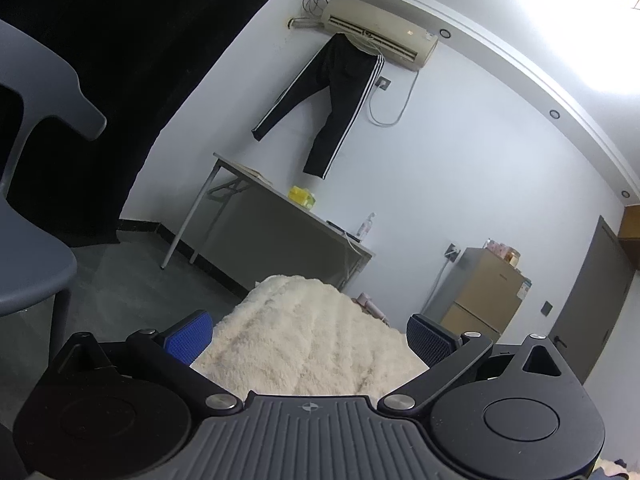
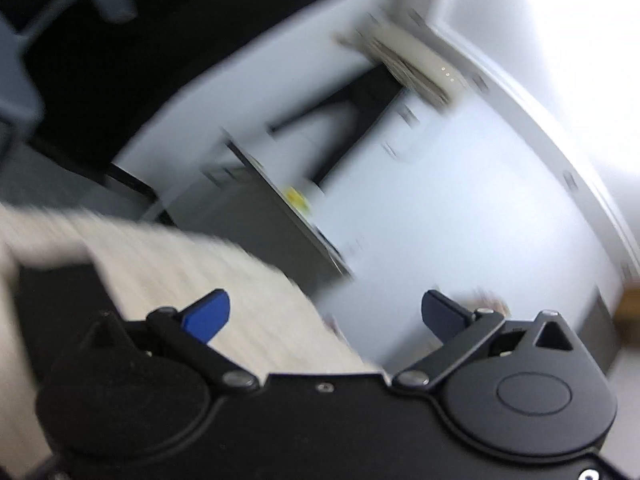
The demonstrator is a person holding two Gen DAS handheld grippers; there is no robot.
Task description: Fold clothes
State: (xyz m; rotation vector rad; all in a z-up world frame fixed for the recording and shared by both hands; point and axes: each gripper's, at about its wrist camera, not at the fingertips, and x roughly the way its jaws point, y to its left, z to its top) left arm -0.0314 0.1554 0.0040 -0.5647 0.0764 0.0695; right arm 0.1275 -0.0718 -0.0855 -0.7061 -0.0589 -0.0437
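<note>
A cream fluffy garment (image 1: 304, 340) lies spread below and ahead of my left gripper (image 1: 310, 338), which points level across the room. Its blue pads (image 1: 188, 338) stand wide apart with nothing pinched between them. In the right wrist view, which is smeared by motion blur, the same cream garment (image 2: 192, 276) stretches from the left edge under my right gripper (image 2: 326, 316). That gripper's blue pads (image 2: 208, 316) are spread wide too, and no cloth sits between them.
A grey plastic chair (image 1: 32, 200) stands close at the left. A folding table (image 1: 280, 216) with a yellow box (image 1: 303, 196) lines the far wall, under black striped trousers (image 1: 336, 96) hanging from an air conditioner (image 1: 380, 30). A small fridge (image 1: 480, 296) and door (image 1: 592, 304) stand at right.
</note>
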